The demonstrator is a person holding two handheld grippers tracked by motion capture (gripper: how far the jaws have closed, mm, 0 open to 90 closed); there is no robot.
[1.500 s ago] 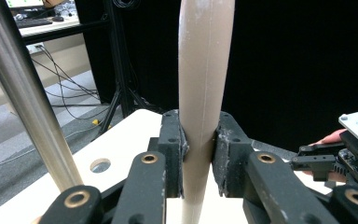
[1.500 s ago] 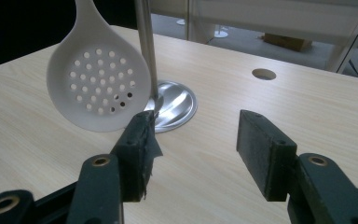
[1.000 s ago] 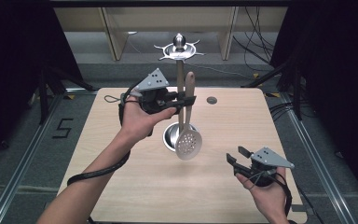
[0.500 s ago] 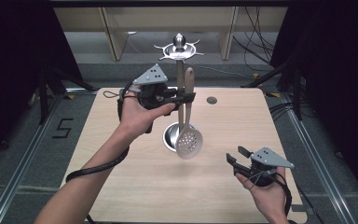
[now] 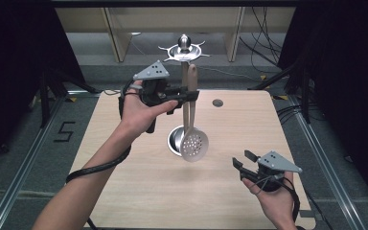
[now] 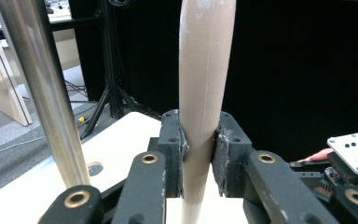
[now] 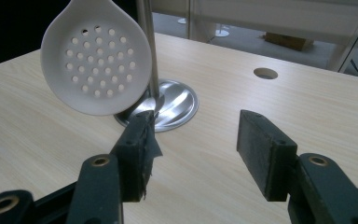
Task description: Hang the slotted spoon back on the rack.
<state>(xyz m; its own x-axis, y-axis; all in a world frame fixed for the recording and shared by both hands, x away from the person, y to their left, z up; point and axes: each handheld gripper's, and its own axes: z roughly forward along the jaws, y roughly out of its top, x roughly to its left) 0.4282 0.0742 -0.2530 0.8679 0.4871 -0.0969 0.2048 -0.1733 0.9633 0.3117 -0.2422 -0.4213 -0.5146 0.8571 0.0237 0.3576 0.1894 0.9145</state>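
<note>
Beige and slim, the skimmer's handle (image 6: 204, 93) stands upright between the jaws of my left gripper (image 6: 200, 154), which are clamped on it from both sides. From above, that gripper (image 5: 188, 96) sits high over the far half of the table (image 5: 124, 191), and the skimmer (image 5: 192, 125) hangs straight down from it, its perforated bowl (image 5: 194, 144) well below the jaws. Just beyond the handle rises the steel pole (image 5: 184, 81) of the hanging stand, its round base (image 5: 173, 140) directly under the gripper and behind the bowl. I think the handle is clear of the pole, though the overhead angle is too flat to be sure. My right gripper (image 5: 242, 162) rests low near the table's near right edge, jaws apart and holding nothing. Ahead of it, the bowl (image 7: 95, 58) hangs up and to the left, in front of the base (image 7: 168, 105).
</note>
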